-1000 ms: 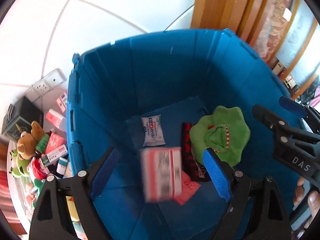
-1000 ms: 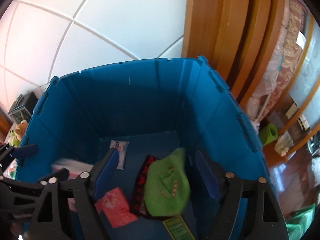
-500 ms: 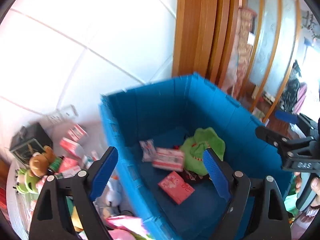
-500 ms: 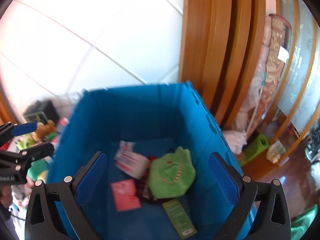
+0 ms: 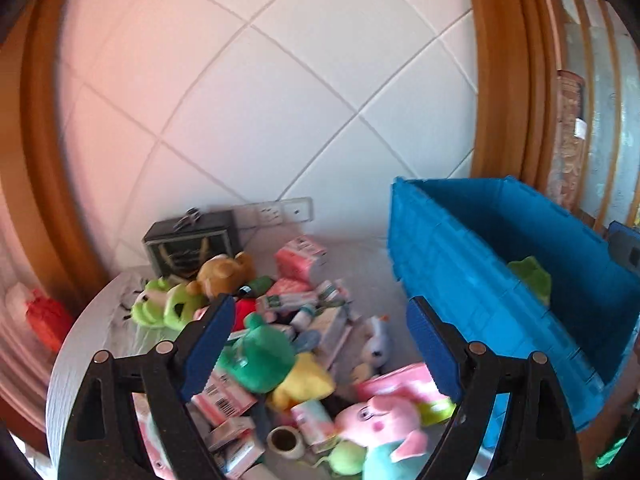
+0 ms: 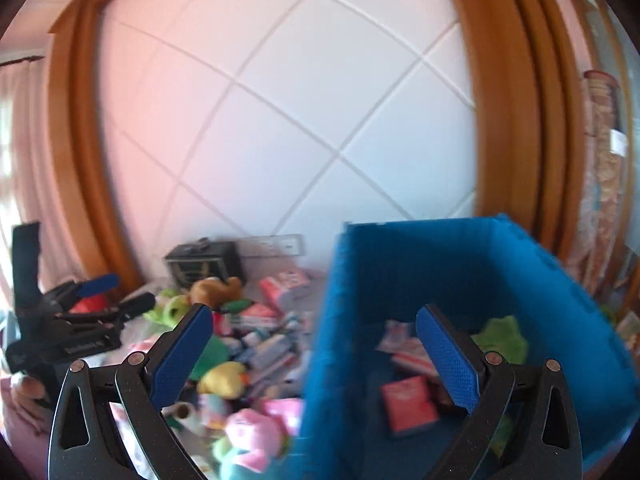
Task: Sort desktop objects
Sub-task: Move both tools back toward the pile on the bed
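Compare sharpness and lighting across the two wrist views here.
Left wrist: the toy pile is mildly soft, the wall tinted pink at left. Right wrist: heavier motion blur smears the blue bin and toys, while its own tongs stay crisp.

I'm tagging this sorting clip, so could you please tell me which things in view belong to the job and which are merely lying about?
Part of the job:
- blue crate
- green plush and pink packet, inside it
- pile on the table: brown bear, green frog, pink pig, tape roll
- left gripper and right gripper, both open, empty

Lying about:
- black box
- wall sockets
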Tool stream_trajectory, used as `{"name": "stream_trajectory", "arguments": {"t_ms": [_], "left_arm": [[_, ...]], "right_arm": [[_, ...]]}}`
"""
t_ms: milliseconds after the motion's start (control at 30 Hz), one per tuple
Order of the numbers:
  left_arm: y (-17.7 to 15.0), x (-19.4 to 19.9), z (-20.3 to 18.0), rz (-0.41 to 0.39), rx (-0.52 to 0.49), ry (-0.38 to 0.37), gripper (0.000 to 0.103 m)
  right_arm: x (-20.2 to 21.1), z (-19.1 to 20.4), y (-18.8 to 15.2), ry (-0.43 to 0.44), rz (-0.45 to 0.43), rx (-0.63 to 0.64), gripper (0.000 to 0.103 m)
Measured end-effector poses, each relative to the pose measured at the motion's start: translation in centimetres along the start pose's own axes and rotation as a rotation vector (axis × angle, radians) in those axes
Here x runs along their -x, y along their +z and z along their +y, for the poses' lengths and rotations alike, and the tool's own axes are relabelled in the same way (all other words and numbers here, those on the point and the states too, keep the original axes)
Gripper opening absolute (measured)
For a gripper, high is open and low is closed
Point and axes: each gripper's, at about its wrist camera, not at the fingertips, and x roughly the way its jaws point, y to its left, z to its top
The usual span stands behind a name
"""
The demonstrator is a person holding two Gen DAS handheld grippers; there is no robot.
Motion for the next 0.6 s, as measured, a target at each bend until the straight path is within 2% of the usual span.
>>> {"name": "stream_trajectory", "arguments": {"t_ms": [100,267,433,600], "left_arm": [[-4.2,-0.2,4.5,0.071,0.040,0.073,0.087],[-11.4,-1.6,9.1,0.196,0.142,0.113,0.087],[-18.7,-2.8,10.6,0.304,0.216,0.155,0.087],[-25.2,-2.8,12.6,0.402,0.313,0.176,0.087]], "right_arm": [[-1.8,4.2,-2.0,0.087,0.042,0.034,0.103],[-5.8,9.9,-6.2,0.188,0.161,0.082,0.103],[-8.9,13.1,-12.1,0.198,0.294,0.146,0.103],[-12.0,13.5,-18.5,0.186,0.467,0.196,0.103]]}}
